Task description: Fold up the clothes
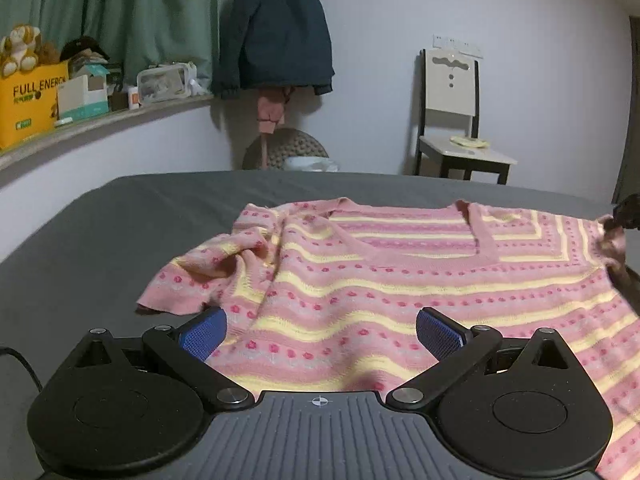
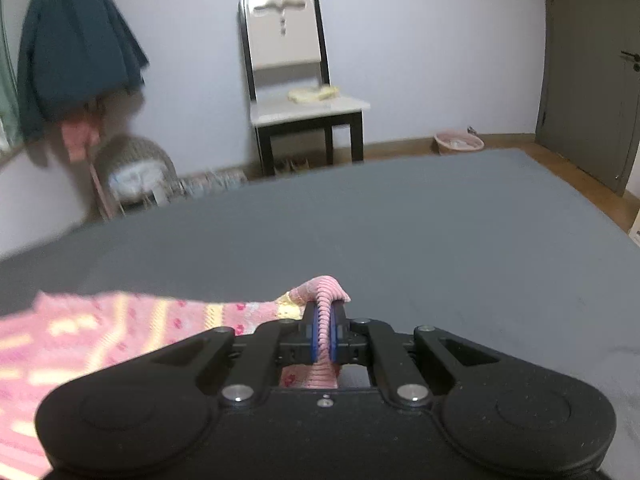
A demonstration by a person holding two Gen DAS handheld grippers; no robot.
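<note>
A pink sweater (image 1: 400,280) with yellow stripes and red dots lies spread on the grey bed (image 1: 120,232), V-neck toward the far side, its left sleeve crumpled. My left gripper (image 1: 320,336) is open, its blue pads (image 1: 204,336) hovering over the sweater's lower body. In the right wrist view my right gripper (image 2: 325,332) is shut on a ribbed pink edge of the sweater (image 2: 324,292), and the rest of the sweater (image 2: 100,340) trails off to the left. The right gripper shows as a dark shape (image 1: 626,216) at the sweater's right edge.
Behind the bed a chair (image 2: 296,92) stands against the wall with a yellow item on its seat. A dark jacket (image 1: 276,28) hangs on the wall above a woven basket (image 1: 288,152). A shelf (image 1: 100,120) with boxes runs along the left. A door (image 2: 592,72) is at right.
</note>
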